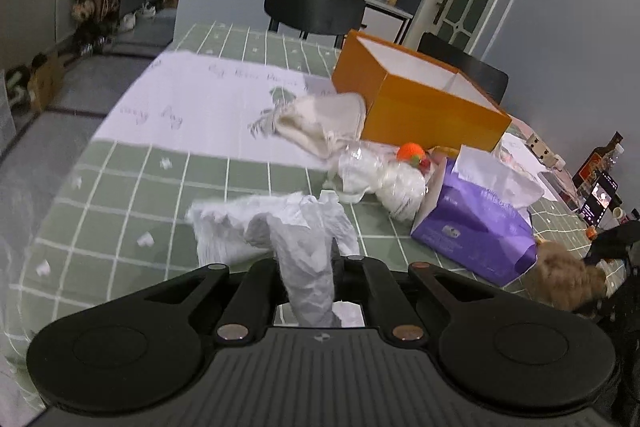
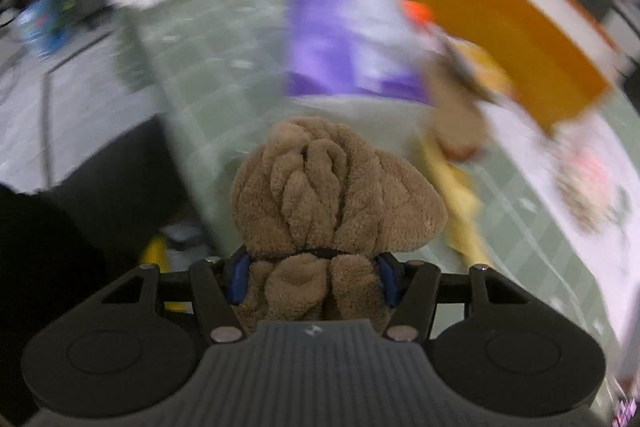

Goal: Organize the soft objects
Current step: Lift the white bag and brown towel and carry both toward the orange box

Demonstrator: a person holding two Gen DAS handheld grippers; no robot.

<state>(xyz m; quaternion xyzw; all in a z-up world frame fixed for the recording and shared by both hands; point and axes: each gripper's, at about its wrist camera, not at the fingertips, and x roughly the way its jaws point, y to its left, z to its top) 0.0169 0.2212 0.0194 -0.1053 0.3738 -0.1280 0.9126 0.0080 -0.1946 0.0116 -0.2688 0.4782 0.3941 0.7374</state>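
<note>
Our left gripper (image 1: 308,279) is clamped on a crumpled white tissue (image 1: 280,227), feather-light, limp, easily torn, so we pinch its bunched middle above the green checked tablecloth (image 1: 120,195). Our right gripper (image 2: 314,279) squeezes a brown plush toy (image 2: 332,187), springy and fuzzy. Beyond stand a purple tissue pack (image 1: 476,227) and a stiff orange box (image 1: 424,107).

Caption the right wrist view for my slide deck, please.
Right gripper clamps a brown plush toy above the green checked tablecloth, the orange box blurred beyond.
</note>
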